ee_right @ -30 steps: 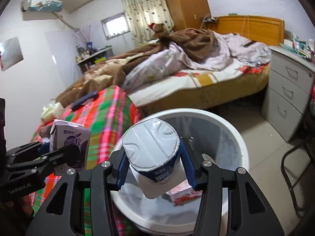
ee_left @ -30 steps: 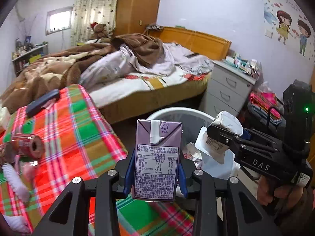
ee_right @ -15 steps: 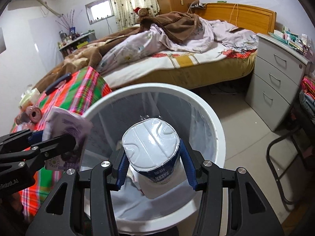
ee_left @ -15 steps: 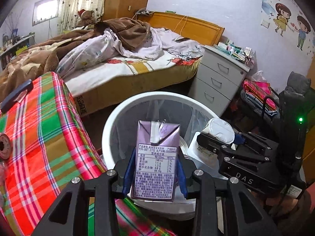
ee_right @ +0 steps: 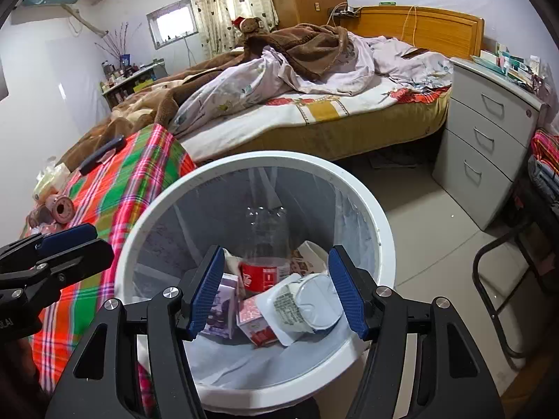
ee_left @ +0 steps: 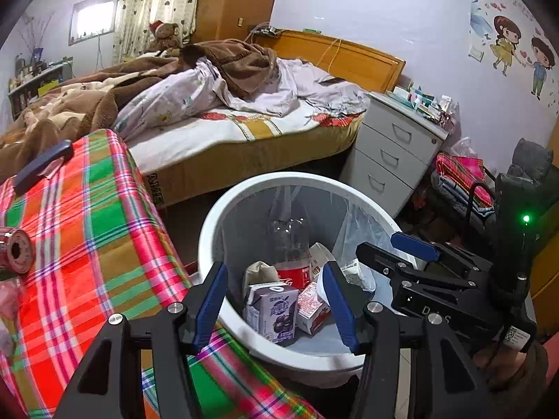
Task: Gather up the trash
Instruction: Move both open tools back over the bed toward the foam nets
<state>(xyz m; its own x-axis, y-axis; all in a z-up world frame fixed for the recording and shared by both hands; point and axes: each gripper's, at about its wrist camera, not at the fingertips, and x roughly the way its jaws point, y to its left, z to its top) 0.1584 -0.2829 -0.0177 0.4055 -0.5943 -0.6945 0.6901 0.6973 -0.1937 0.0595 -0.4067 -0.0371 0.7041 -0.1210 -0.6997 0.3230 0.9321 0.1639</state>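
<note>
Left gripper (ee_left: 274,300) over bin (ee_left: 223,209), jaws just opened, nothing between them; purple carton (ee_left: 272,312) lies inside the bin. Right gripper (ee_right: 276,291) also over the bin, jaws just opened and empty; white cup (ee_right: 304,309) lies in the bin beside a red carton (ee_right: 253,319) and cola bottle (ee_right: 267,272). Plaid table (ee_left: 87,237) touches the bin's left.

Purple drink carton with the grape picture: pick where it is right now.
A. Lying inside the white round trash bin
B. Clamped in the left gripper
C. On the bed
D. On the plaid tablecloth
A: the purple drink carton lies in the white round trash bin beside a red-labelled clear bottle, and nothing is between the left gripper's jaws.
</note>
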